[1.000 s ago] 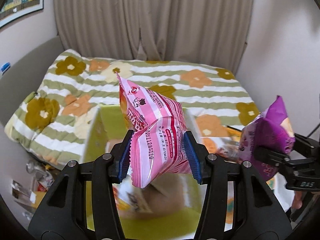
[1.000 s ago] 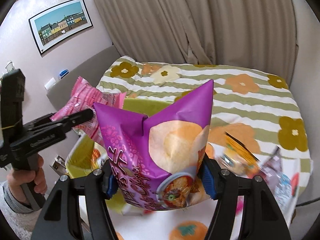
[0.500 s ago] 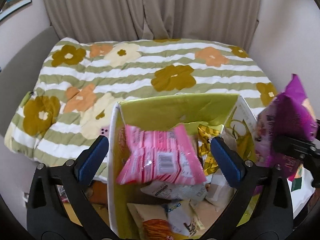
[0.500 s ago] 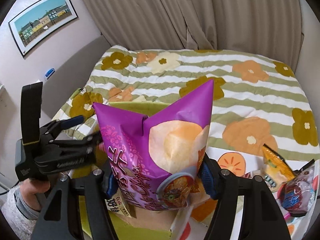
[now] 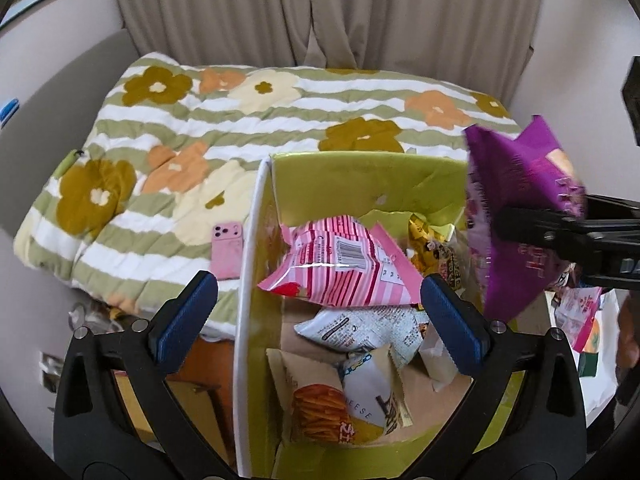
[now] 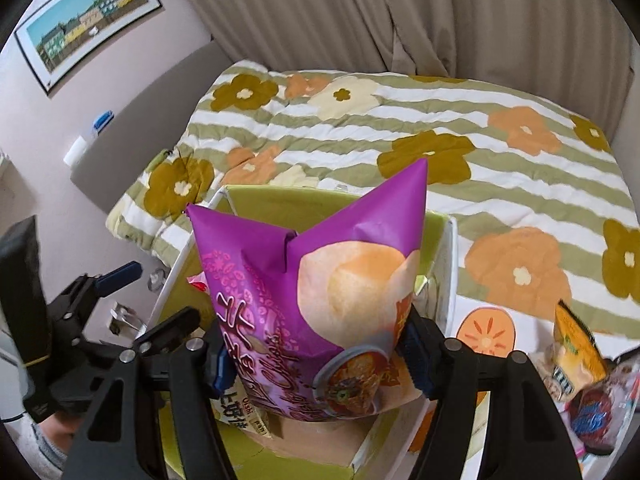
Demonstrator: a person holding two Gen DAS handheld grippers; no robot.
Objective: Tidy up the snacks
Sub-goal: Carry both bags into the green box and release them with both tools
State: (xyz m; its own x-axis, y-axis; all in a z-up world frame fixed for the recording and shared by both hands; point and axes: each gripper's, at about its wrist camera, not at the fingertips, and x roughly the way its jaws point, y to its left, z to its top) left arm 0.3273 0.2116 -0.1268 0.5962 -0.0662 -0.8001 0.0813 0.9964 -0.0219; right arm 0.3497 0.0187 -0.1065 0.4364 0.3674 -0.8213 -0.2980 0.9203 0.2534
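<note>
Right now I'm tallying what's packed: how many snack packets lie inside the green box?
At least 6 in the green cardboard box: pink striped packet, yellow one, white one, fries packet, cheese packet, beige one. More may be hidden.

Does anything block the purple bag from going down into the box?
Nothing visible does. The right gripper holds the purple bag over the open box; the pink bag and other snacks lie lower inside.

Glossy purple foil chip bag (image 6: 320,300)

A cream packet (image 5: 376,394) in the box reads "EESE"; a packet (image 6: 244,408) reads "Oishi".
</note>
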